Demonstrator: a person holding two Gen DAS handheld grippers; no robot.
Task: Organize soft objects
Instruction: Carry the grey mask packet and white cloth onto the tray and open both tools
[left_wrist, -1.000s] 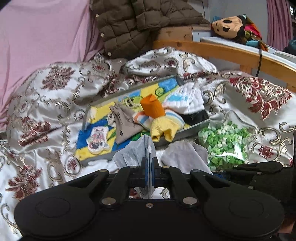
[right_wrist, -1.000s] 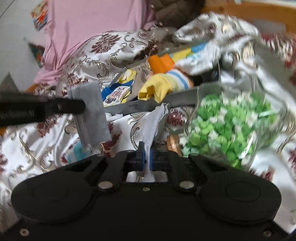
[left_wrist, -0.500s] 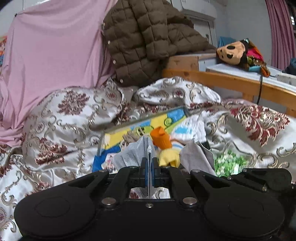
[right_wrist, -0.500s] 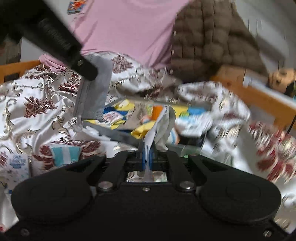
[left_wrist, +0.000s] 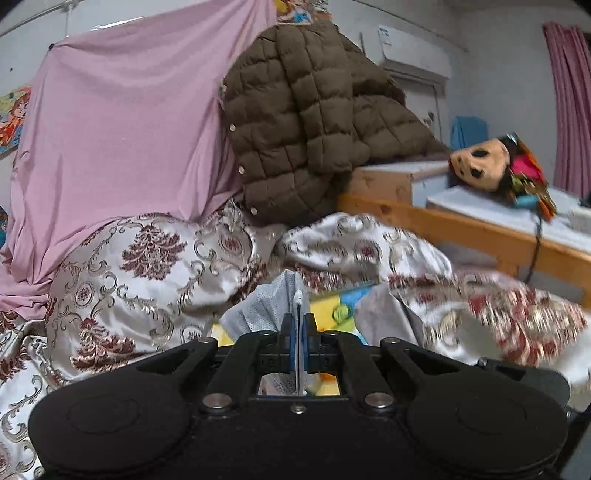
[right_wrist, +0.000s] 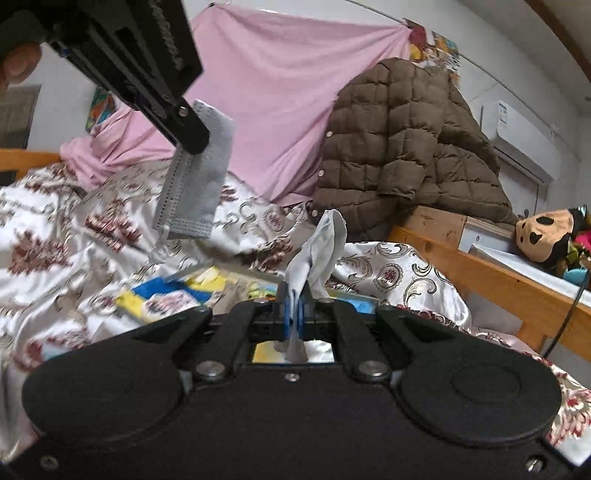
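Observation:
My left gripper is shut on a grey face mask. The right wrist view shows the same gripper at upper left with the mask hanging from it above the bed. My right gripper is shut on a pale grey-blue cloth that stands up from the jaws. Below both lies a tray with a colourful cartoon lining, also partly seen in the left wrist view. What lies in the tray is mostly hidden.
A white and maroon patterned quilt covers the bed. A pink sheet and a brown puffer jacket hang behind. A wooden bed rail and a plush toy are at the right.
Both grippers have lifted up and tilted back from the tray, each carrying its piece. The bag of green bits and the socks in the tray have dropped out of view.

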